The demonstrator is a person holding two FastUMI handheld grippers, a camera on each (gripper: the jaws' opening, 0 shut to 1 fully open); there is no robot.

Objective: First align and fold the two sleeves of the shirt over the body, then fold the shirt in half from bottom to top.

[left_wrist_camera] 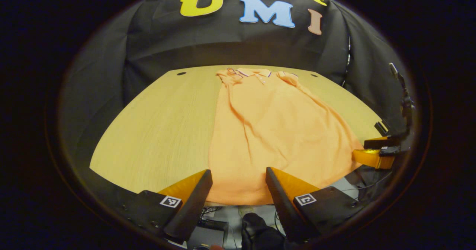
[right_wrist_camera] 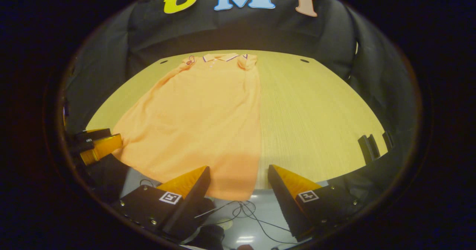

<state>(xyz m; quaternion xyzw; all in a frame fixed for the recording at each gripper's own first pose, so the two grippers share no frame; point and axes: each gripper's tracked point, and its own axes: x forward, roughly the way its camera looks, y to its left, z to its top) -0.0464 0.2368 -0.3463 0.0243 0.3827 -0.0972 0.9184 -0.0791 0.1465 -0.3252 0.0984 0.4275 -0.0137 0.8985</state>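
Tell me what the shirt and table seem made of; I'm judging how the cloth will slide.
Shirt: soft matte orange knit, probably cotton, judging by its loose wrinkles and limp hem over the edge. Table: pale wood or wood-look laminate, smooth with fine straight grain lines and a slight sheen.

Wood table (left_wrist_camera: 156,131) w/ orange shirt (left_wrist_camera: 275,138) flat on it.

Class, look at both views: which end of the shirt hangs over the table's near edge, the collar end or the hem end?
The hem end of the shirt: it droops past the table edge between the open left tongs, while the collar lies flat at the far side.
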